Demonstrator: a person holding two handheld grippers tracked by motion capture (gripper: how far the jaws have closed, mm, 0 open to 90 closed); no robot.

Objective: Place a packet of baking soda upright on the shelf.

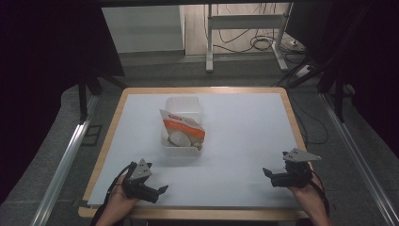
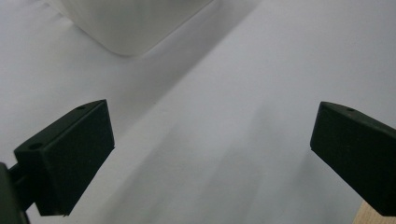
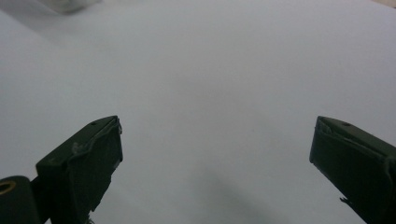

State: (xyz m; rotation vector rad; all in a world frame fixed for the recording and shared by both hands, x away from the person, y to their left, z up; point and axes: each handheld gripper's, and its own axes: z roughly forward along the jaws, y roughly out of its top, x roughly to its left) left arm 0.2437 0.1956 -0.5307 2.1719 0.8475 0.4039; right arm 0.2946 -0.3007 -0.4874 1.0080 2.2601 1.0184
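A clear plastic box stands at the middle of the white table top, and an orange-and-white packet leans inside it. Near the front left edge my left gripper is held low, open and empty; its own view has the jaws wide apart over bare white surface, with a corner of the box at the top. At the front right, my right gripper is open too, nothing between its jaws, with the box corner just showing in its view.
The table has a wooden rim. Behind it stand a metal desk frame and loose cables on the floor. Aluminium rails run along both sides. White surface lies open between the grippers and the box.
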